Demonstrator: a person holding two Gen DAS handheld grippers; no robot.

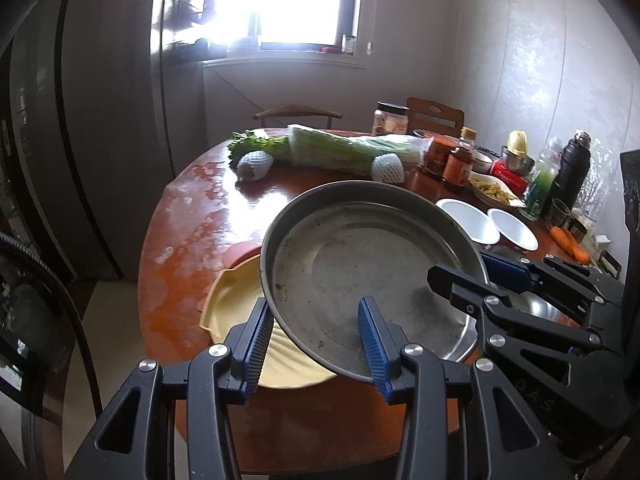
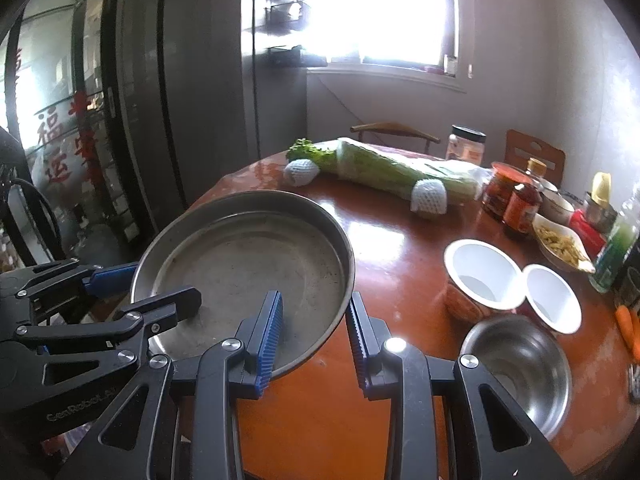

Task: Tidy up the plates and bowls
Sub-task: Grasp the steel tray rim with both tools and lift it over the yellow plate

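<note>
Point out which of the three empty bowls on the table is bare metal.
The steel bowl, nearest the right gripper. The two bowls behind it, the larger and the smaller, are white inside; it alone is shiny grey metal throughout.

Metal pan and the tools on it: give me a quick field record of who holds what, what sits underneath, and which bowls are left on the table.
held item: round shallow steel pan, tilted, lifted off the table
left tool: clamped on the pan's near rim
right tool: clamped on the pan's rim, one finger inside, one outside
beneath pan: pale yellow plate on the red-brown round table
bowls on table: two white-lined bowls side by side, one small steel bowl nearer the camera
other: wrapped cabbage, jars and bottles at the far edge
</note>
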